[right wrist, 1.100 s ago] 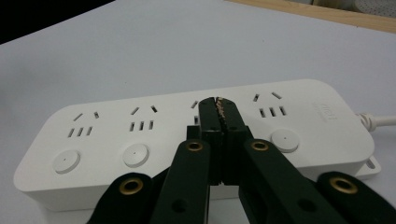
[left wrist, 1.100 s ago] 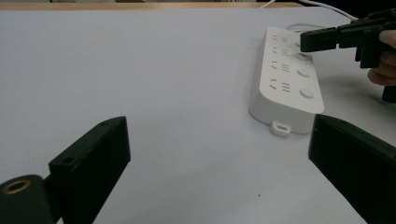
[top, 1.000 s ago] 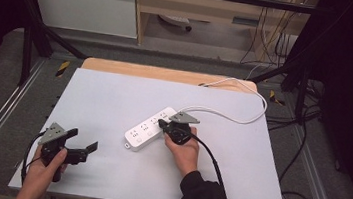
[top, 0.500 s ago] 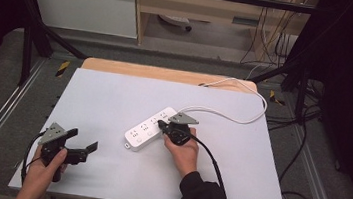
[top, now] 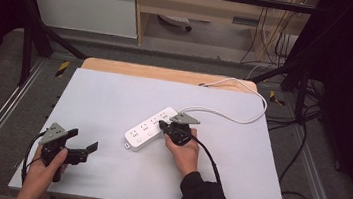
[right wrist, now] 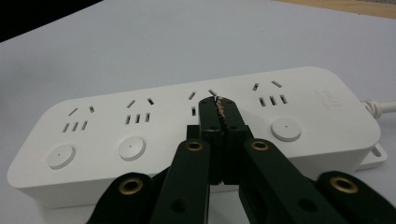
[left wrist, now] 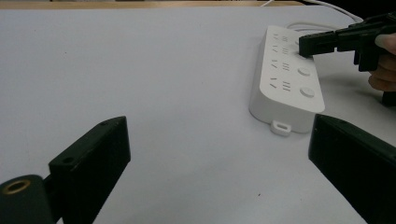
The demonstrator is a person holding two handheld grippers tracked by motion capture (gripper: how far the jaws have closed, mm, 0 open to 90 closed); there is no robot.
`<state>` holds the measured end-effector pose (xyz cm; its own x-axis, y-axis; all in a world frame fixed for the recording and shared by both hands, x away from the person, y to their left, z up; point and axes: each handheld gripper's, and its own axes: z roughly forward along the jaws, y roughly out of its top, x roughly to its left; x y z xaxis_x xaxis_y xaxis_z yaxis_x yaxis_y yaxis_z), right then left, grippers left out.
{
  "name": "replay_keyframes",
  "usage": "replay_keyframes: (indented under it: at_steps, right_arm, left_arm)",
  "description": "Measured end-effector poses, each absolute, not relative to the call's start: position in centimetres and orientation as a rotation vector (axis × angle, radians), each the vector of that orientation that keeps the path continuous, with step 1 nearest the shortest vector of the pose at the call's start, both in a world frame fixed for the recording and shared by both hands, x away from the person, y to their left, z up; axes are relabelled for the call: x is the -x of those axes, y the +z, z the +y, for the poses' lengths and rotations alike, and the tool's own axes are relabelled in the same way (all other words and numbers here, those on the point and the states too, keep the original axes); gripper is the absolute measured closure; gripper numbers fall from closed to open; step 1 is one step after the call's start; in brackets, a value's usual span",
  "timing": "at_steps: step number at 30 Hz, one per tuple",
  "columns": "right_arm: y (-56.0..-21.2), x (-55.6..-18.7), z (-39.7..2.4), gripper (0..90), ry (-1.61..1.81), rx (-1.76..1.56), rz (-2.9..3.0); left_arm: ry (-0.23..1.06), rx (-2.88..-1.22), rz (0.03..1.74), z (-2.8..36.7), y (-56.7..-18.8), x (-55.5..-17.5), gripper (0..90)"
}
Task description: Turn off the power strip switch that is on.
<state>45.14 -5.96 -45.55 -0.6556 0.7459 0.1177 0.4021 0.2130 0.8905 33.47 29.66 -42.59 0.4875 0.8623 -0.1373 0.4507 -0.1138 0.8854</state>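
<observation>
High view. We count one power strip [top: 152,129], white, lying aslant near the middle of the table [top: 115,92]; one white cord [top: 243,118] looping from the strip's far end toward the table's back edge; two grippers. The right gripper [top: 163,125] sits at the strip's near long side, jaws pressed together, tip over the strip's top. The left gripper [top: 83,150] rests well apart from the strip, toward the table's near left corner, jaws spread and holding nothing.

Left gripper view. We count four socket groups on the strip [left wrist: 287,79] and two round buttons in plain sight; the right gripper [left wrist: 310,44] covers the place of a third. Its closed tip lies on the strip's button row, farther along than those two buttons. The left gripper's own jaws stand wide, with bare table between them.

Right gripper view. We count four socket groups and three round buttons showing on the strip [right wrist: 196,126]: two left of the tip, one right. The right gripper [right wrist: 219,105] is shut with nothing pinched, its tip at the third group from the left, over where that group's button should sit.

Step in hand, as we judge it: pressing that switch. To do it well, we would keep the jaws closed, push straight down on the button's centre, and avoid sliding the strip; the free left gripper could steady the strip's near end.
</observation>
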Motion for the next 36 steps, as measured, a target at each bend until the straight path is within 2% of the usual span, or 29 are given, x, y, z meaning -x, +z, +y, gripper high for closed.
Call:
replay_keyframes:
  at_steps: [36]
  right_arm:
    - [-45.2,-45.1,-5.4,90.0,1.362,-1.063,2.167]
  left_arm:
    - [0.521,-1.742,1.133,29.7,-42.7,-33.5,5.3]
